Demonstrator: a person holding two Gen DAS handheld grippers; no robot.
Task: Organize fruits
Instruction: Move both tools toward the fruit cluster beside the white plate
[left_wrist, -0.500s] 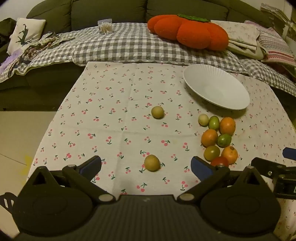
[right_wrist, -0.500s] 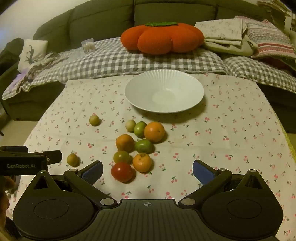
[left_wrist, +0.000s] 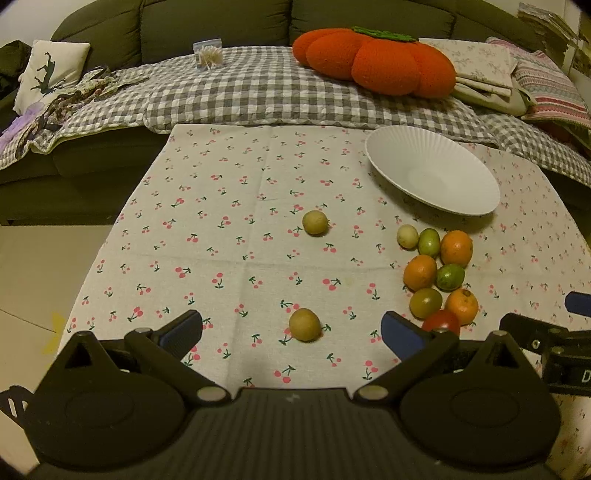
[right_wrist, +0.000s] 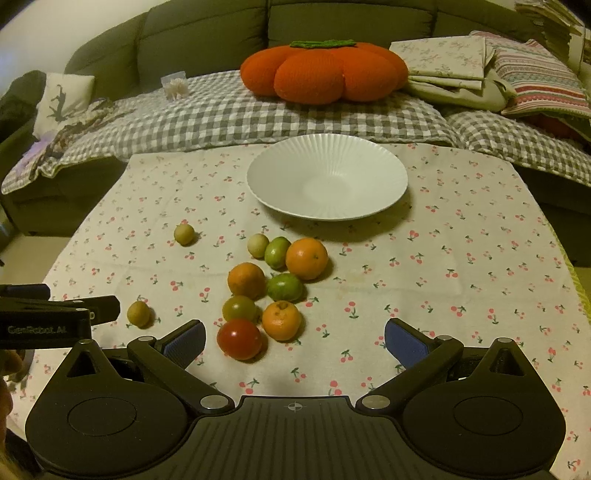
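Ten fruits out on the cherry-print cloth (right_wrist: 461, 236), none yet in the white bowl (right_wrist: 327, 147). Eight bunched together just in front of that bowl: three oranges, two green ones, a pale one, an olive-green tomato, and nearest of all the red tomato (right_wrist: 240, 339). Two small yellowish strays well apart from the bunch: one out toward the middle of the cloth (left_wrist: 315, 222), the other close in (left_wrist: 304, 324).

Left gripper (left_wrist: 291, 332) wide apart, holding nothing, lined up with the near stray squarely between its blue pads, probably because that lone fruit is the easiest first pick. Right gripper (right_wrist: 294, 341) likewise spread and unloaded, low over the cloth with the red tomato just inside its left finger (a likely target, though only a guess).

Bowl placed behind the bunch, within reach of both sides, apparently as the collecting spot. Orange pumpkin cushion (right_wrist: 323, 72) and checked blanket (right_wrist: 221, 114) on the sofa beyond, no part of the job.
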